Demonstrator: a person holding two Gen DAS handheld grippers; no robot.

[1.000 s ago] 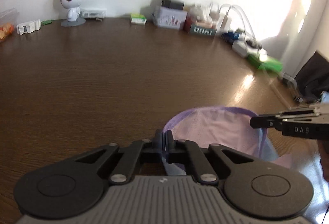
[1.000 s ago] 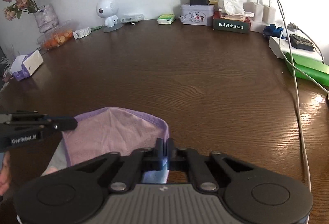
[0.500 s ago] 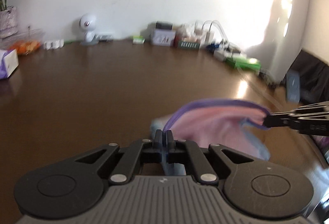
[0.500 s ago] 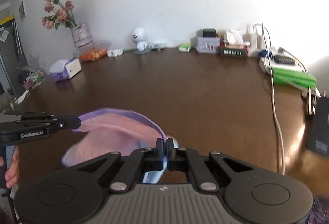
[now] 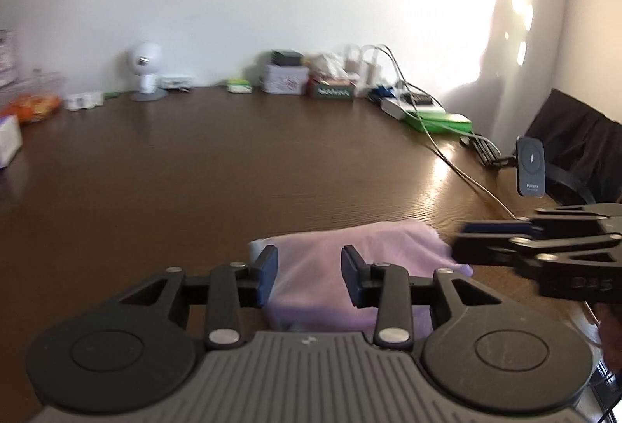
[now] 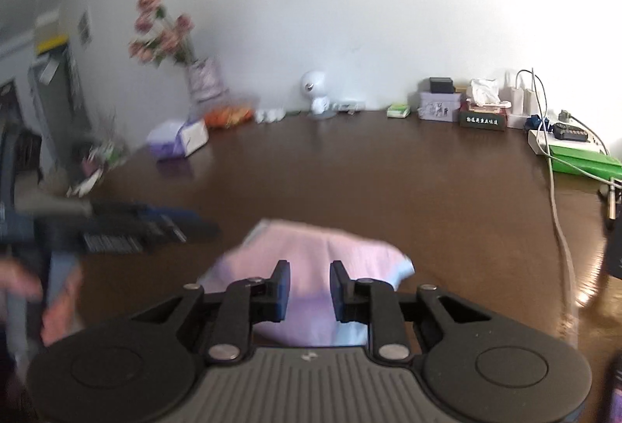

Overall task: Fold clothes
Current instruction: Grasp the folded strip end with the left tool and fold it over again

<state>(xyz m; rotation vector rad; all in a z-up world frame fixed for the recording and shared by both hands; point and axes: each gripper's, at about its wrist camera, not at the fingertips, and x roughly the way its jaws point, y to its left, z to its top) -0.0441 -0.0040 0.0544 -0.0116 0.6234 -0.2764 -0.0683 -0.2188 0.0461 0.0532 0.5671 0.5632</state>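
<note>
A home: vase of flowers; tissue box; chargers on wooden table.

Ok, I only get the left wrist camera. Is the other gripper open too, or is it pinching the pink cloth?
Observer: It's open. The right wrist view shows the right gripper with its jaws apart. The pink cloth lies on the table just beyond them, not pinched.
Operator: Is there anything under the pink part?
Observer: Yes, a light blue layer peeks out at the cloth's right corner. In your view the right gripper hides that corner.
Operator: What's way over on the left of the table?
Observer: A vase of pink flowers stands by the wall. Your view cuts it off.
</note>
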